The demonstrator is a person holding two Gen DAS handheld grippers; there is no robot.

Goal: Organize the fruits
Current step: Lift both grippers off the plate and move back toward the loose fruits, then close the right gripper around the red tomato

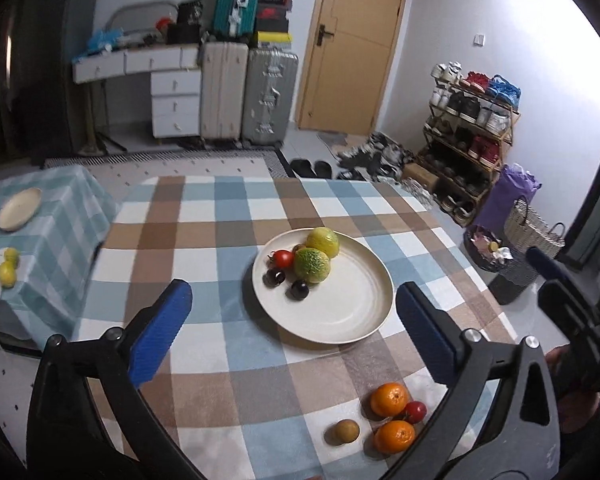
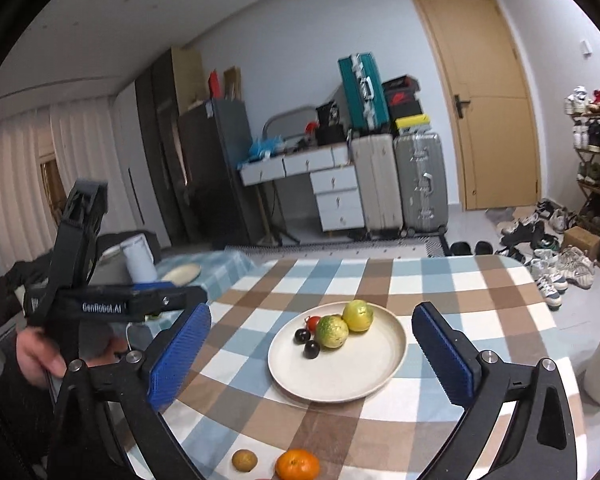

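Clearly, "GenRobot.AI" marks the left tool [image 2: 148, 306], jaws apart.

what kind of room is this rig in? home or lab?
Most likely a lived-in room at home, not a lab: stacked suitcases by the door, a loaded shoe rack, and a table with a checked cloth bearing a plate of fruit.

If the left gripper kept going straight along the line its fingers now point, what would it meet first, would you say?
Most likely the cream plate, which sits straight ahead between the open fingers of the left gripper, on its bare near side rather than at the green-yellow fruit. Depth is unclear through the fisheye, so it might touch the checked tablecloth first.
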